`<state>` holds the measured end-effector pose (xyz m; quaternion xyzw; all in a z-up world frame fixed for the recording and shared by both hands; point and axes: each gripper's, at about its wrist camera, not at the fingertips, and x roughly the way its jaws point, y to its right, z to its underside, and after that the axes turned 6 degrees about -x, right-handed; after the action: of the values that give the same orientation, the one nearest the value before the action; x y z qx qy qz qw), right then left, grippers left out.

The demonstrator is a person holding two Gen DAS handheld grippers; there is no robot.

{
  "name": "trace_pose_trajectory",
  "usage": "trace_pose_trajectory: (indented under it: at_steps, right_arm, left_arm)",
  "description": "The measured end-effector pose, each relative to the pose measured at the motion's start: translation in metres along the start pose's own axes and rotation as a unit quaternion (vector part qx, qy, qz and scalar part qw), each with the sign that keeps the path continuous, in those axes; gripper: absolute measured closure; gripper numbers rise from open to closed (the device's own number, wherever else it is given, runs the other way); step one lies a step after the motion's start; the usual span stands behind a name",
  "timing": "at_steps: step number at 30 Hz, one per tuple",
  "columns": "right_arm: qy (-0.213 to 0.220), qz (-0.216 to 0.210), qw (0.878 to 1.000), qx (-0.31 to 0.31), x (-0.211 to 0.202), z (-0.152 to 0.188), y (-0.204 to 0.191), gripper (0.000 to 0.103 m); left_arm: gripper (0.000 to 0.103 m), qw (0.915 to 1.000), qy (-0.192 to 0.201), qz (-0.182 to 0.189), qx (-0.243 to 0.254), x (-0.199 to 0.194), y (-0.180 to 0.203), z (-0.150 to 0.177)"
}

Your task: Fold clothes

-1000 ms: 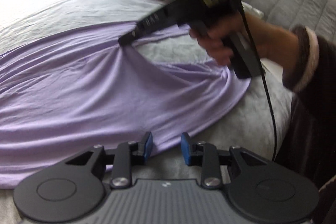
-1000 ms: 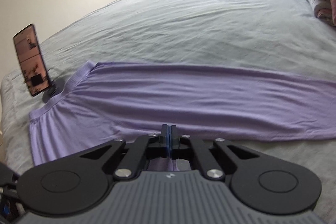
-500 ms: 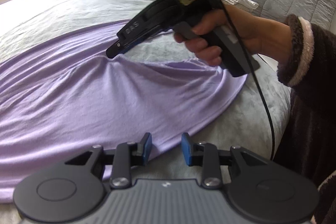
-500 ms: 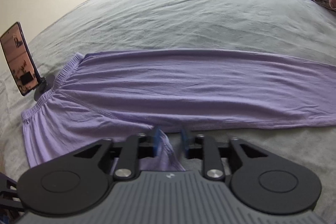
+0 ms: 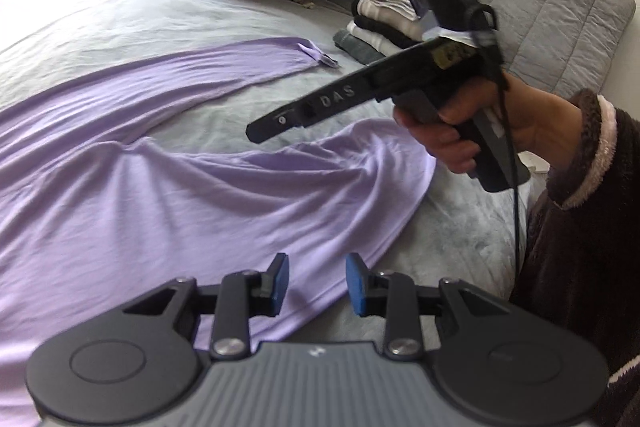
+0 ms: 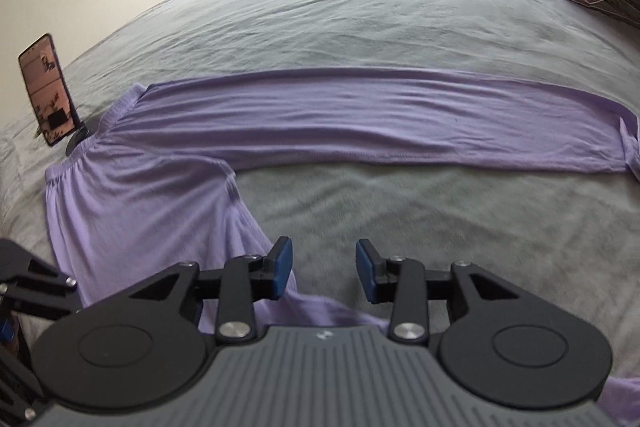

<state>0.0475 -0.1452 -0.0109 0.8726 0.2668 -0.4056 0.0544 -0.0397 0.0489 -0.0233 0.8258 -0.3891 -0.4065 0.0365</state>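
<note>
Lilac trousers spread on the grey bed, both your grippers empty.

The trousers point(image 6: 360, 119) are thin, soft jersey, finely wrinkled, with a gathered waistband at 9 o'clock beside a phone point(image 6: 48, 91) on its stand; one leg lies flat and straight, the other is rumpled. The bed point(image 6: 360, 7) cover is matte and plush. Your right gripper point(image 6: 324, 269) stands partly open, nothing between its blue pads, rumpled leg at 7 o'clock under the left finger. Your left gripper point(image 5: 316, 283) is also partly open and holds nothing, hovering over the leg's hem edge. Folded clothes point(image 5: 376, 27) are stacked at 1 o'clock.
</note>
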Motion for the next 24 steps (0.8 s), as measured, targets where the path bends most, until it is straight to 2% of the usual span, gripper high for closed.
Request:
trace_pose_trajectory:
  at_steps: [6,10,12,13,15,18,24]
  right_arm:
    - [0.015,-0.026,1.0,-0.003,-0.006,0.017,0.005,0.065]
    - [0.013,-0.035,0.999,-0.033,-0.004,0.02,0.002,0.071]
    - [0.009,-0.037,0.998,-0.055,-0.002,0.02,-0.003,0.083]
    - [0.006,-0.039,0.997,-0.066,-0.001,0.02,-0.006,0.095]
    - [0.002,-0.04,0.995,-0.09,0.003,0.021,-0.012,0.098]
    - [0.009,-0.024,0.993,-0.118,0.003,0.018,-0.022,0.099]
    - [0.05,0.034,0.993,-0.097,-0.005,0.002,-0.011,0.1]
  left_arm:
    - [0.072,0.9997,-0.017,0.013,0.014,0.021,0.013,-0.003]
    - [0.07,0.999,-0.03,0.019,0.025,0.028,0.018,-0.003]
    - [0.069,0.9987,-0.034,0.02,0.032,0.03,0.019,-0.003]
    - [0.069,0.9985,-0.036,0.022,0.034,0.03,0.02,-0.002]
    - [0.069,0.9981,-0.04,0.027,0.038,0.03,0.021,-0.002]
    - [0.069,0.9975,-0.044,0.033,0.045,0.029,0.022,0.0]
    - [0.069,0.9968,-0.044,0.038,0.055,0.026,0.025,0.007]
